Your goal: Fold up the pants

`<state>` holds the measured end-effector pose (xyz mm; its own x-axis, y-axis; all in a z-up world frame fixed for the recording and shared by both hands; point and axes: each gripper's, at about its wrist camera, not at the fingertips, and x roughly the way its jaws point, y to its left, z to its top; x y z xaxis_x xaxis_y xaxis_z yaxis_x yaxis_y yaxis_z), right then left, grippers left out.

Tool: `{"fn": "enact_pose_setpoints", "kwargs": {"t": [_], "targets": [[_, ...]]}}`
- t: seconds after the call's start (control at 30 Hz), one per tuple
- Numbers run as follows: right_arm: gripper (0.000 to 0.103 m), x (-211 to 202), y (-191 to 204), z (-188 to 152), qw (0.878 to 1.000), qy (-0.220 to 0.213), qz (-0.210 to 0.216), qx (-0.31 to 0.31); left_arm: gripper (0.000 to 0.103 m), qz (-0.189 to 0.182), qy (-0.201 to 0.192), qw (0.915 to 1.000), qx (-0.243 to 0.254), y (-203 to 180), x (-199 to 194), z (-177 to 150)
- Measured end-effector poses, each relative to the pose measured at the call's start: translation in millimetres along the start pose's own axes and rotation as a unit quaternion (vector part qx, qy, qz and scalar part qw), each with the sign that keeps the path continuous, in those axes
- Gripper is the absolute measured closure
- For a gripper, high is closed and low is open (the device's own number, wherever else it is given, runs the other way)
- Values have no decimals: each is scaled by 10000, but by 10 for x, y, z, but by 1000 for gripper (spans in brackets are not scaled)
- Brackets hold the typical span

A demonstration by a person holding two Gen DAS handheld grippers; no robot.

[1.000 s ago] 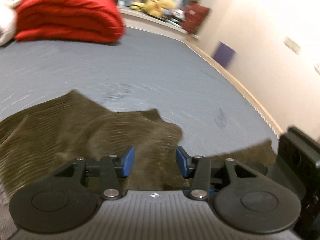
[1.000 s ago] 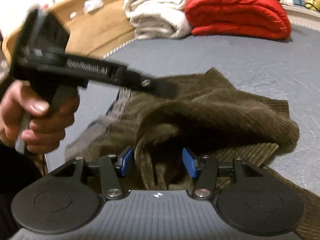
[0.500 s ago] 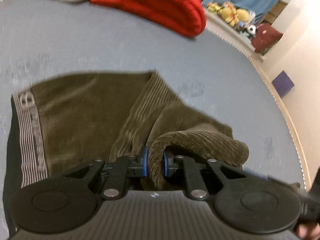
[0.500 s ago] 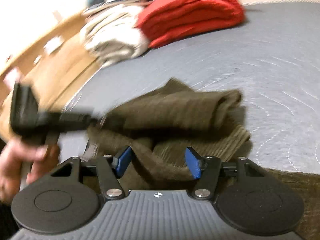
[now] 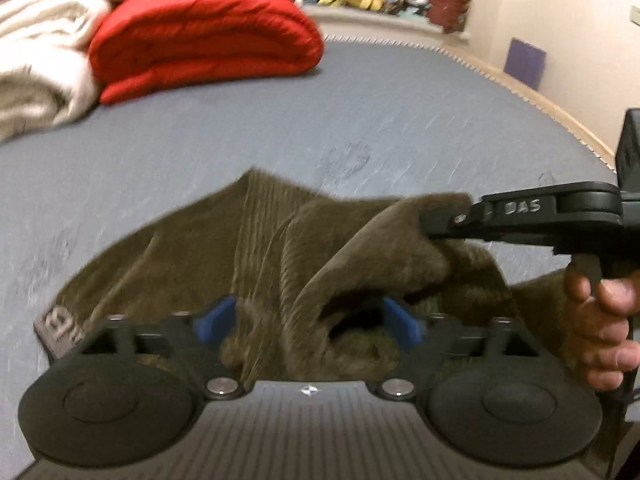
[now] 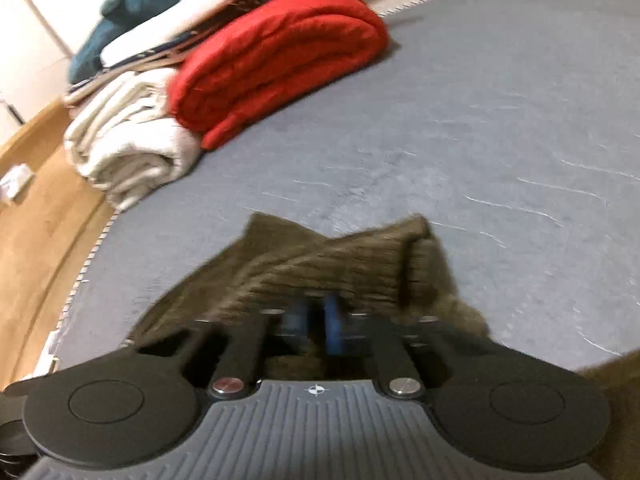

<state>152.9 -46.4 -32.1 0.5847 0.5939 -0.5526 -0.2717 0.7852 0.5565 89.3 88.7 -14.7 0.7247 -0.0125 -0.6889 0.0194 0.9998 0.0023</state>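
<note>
Pants [image 5: 280,256], olive-brown corduroy, lie bunched on the grey bed [image 5: 360,120], near the viewer's edge. Grey waistband label [image 5: 60,326] visible at left, flat on the bed. Left gripper [image 5: 308,320]: jaws spread wide, blue pads on either side of a raised fold of fabric, not pinching it. Right gripper [image 6: 316,320]: jaws closed on a lifted ridge of the pants, pads nearly together with cloth between; view is motion-blurred. From the left camera, the right gripper enters from the right, its tip on the upper edge of the fold, with the right hand [image 5: 604,328] on its handle. Red blanket [image 5: 204,40] and white blanket [image 5: 40,56], both folded, sit touching at the far end of the bed, well apart from the pants.
</note>
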Motion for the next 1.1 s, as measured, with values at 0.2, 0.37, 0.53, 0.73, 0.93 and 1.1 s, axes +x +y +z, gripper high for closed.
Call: {"fn": "enact_pose_setpoints", "kwargs": {"t": [0.2, 0.37, 0.53, 0.73, 0.93, 1.1], "targets": [[95, -69, 161, 43, 9991, -171, 299, -266, 17, -66, -262, 9986, 451, -279, 234, 127], [89, -160, 190, 79, 9976, -363, 379, -452, 51, -100, -160, 9983, 544, -319, 405, 155], [62, -250, 177, 114, 9965, -651, 330, -395, 89, -258, -150, 9993, 212, -171, 362, 170], [54, -330, 47, 173, 9947, -971, 332, 41, 90, -724, -580, 9879, -1241, 288, 173, 238], [53, -305, -35, 169, 9947, -853, 505, 259, 90, -832, -419, 9600, -2639, 755, 207, 162], [50, -179, -93, 127, 9958, -512, 642, 409, 90, -811, -136, 9516, -2960, 956, 269, 74]]}}
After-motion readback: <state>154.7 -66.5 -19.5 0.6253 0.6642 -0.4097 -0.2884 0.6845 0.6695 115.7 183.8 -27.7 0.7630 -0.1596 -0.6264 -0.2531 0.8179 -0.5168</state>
